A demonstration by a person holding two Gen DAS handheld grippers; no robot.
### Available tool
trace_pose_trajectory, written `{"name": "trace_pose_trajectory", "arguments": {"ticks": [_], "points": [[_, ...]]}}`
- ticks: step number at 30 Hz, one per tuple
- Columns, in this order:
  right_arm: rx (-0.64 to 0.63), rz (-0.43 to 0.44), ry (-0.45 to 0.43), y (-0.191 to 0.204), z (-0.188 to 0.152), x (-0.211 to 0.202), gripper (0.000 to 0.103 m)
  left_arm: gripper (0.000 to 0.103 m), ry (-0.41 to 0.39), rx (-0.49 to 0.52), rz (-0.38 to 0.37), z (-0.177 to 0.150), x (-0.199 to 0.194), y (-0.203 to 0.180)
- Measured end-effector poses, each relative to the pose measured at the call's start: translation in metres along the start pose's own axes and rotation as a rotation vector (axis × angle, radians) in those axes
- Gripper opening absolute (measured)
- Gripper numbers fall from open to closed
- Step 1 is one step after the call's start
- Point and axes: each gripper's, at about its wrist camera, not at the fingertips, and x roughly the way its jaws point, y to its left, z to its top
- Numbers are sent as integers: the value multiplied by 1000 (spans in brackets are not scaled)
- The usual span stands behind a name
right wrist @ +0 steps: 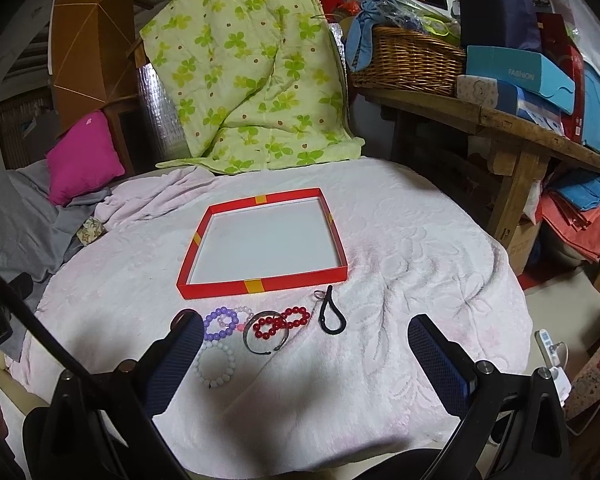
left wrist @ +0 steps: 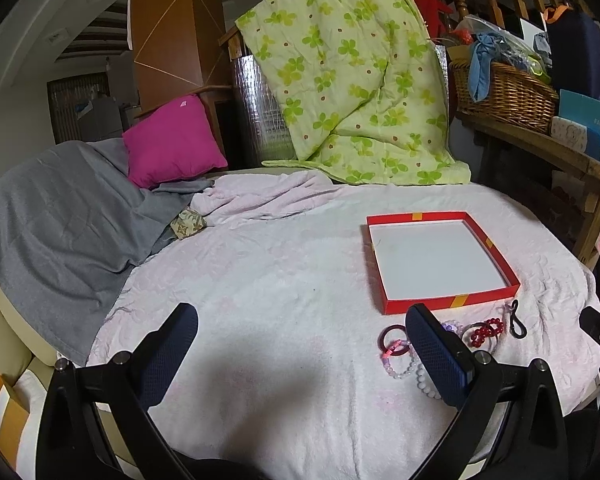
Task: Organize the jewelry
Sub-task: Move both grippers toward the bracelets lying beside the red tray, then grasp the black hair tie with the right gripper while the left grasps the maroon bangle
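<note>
A shallow red box (right wrist: 260, 285) with a white floor (left wrist: 432, 256) lies empty on the pink blanket. In front of it lie several bracelets: a purple bead one (right wrist: 220, 322), a white bead one (right wrist: 216, 364), a red bead one (right wrist: 284, 322), a dark metal bangle (right wrist: 266, 346) and a black cord loop (right wrist: 330, 316). In the left wrist view I see a dark red ring (left wrist: 392, 340), pale beads (left wrist: 404, 370) and red beads (left wrist: 486, 330). My left gripper (left wrist: 300, 356) is open, left of the jewelry. My right gripper (right wrist: 306, 360) is open, just in front of it.
A green quilt (right wrist: 252, 80) hangs behind the table. A magenta cushion (left wrist: 172, 142) and grey cloth (left wrist: 60, 216) lie at the left. A wooden bench (right wrist: 520, 128) with a wicker basket (right wrist: 408, 64) and boxes stands at the right.
</note>
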Motion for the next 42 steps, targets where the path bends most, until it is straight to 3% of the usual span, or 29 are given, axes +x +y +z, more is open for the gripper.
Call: {"name": "trace_pose_trajectory", "arguments": {"ticks": [9,22,35,39,42], "points": [[22,18,12,-1,2,19,103,103,27,10,5,-3,16,-5],[84,30,98,-12,-5,57,103,103,81,16,4,-8,48,-10],[76,36,111,-3,-2,74,103,103,104,8,3,-13,70,-4],[84,65,129,-6,-5,85,103,103,121,17,-31,-20,86,-4],[76,69,145,-16,-13,98,102,103,139,30,-110,-31,107,-6]]}}
